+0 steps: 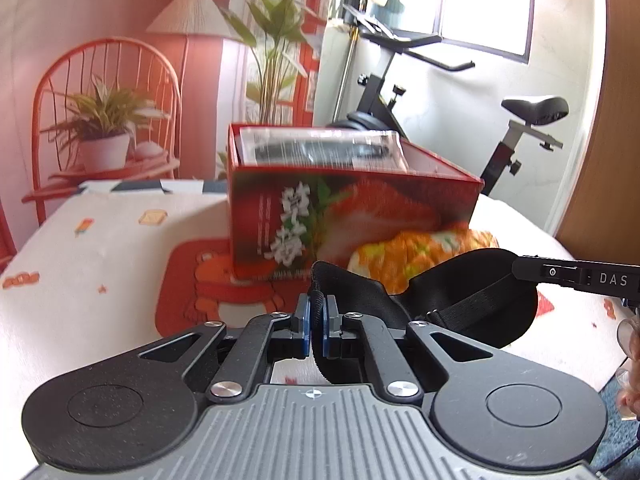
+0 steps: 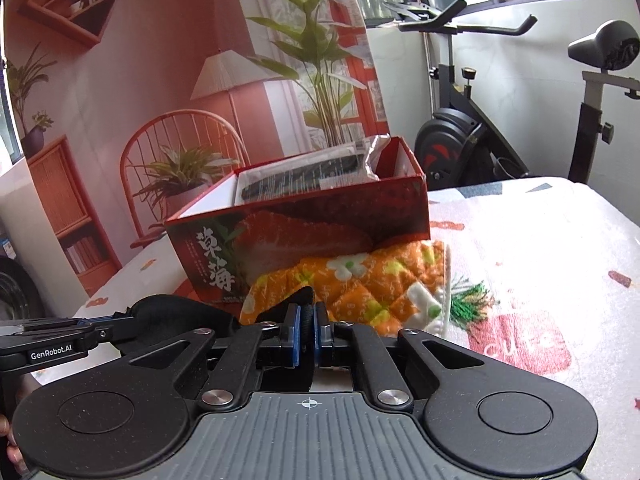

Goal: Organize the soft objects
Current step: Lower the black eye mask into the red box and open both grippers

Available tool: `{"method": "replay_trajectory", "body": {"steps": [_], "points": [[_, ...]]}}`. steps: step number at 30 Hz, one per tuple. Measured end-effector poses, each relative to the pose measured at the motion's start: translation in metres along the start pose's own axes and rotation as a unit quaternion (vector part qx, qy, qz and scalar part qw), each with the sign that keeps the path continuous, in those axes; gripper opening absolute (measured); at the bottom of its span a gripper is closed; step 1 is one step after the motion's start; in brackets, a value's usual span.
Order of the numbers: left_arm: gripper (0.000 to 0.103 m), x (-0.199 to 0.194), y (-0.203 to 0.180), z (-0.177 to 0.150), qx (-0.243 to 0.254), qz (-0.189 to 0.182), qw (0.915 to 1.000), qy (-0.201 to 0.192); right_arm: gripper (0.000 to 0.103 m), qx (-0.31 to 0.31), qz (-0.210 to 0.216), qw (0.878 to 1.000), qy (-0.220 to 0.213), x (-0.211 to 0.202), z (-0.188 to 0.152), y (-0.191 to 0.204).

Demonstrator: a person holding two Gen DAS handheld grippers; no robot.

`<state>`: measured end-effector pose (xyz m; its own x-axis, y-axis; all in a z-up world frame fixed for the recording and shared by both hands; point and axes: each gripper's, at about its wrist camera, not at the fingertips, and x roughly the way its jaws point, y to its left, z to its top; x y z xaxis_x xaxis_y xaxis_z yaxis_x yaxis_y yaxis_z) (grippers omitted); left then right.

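Observation:
A black sleep mask with an elastic strap hangs stretched between both grippers above the table. My left gripper is shut on its left end, black fabric pinched between the blue pads. My right gripper is shut on the other end; the mask runs off to the left toward the left gripper. In the left wrist view the right gripper comes in from the right. Behind stands an open red strawberry box holding a plastic-wrapped black item. An orange floral quilted cloth lies against the box.
A white printed tablecloth covers the table. An exercise bike stands behind the table on the right, and a printed room backdrop hangs behind on the left. A hand shows at the right edge.

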<state>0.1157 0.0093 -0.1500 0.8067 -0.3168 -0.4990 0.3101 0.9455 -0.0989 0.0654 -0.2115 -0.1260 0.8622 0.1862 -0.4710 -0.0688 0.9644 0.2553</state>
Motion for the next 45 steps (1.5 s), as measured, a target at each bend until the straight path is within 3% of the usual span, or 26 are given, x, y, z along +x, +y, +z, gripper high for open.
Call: {"method": "replay_trajectory", "body": {"steps": [12,17,20,24,32,45], "points": [[0.007,-0.002,-0.006,0.083,0.011,0.01,0.9952,-0.096,0.006,-0.033,0.015,0.997,-0.074,0.016,0.092,0.004],[0.007,0.02,-0.013,0.121,0.022,0.025,0.9938,-0.106,0.006,-0.056,0.011,0.994,-0.098,0.041,0.133,0.003],[0.007,0.043,-0.011,0.14,0.012,0.037,0.995,-0.092,0.006,-0.069,0.007,0.993,-0.098,0.065,0.15,0.002],[0.007,0.082,-0.002,0.153,-0.006,0.036,0.9984,-0.042,0.006,-0.069,0.011,0.995,-0.077,0.101,0.161,-0.005],[0.007,0.139,0.0,0.148,0.011,0.032,0.9986,0.042,0.006,-0.06,0.007,0.998,-0.013,0.159,0.143,-0.02],[0.007,0.164,0.001,0.138,0.035,0.04,0.9955,0.079,0.007,-0.027,-0.01,0.999,0.019,0.183,0.122,-0.037]]}}
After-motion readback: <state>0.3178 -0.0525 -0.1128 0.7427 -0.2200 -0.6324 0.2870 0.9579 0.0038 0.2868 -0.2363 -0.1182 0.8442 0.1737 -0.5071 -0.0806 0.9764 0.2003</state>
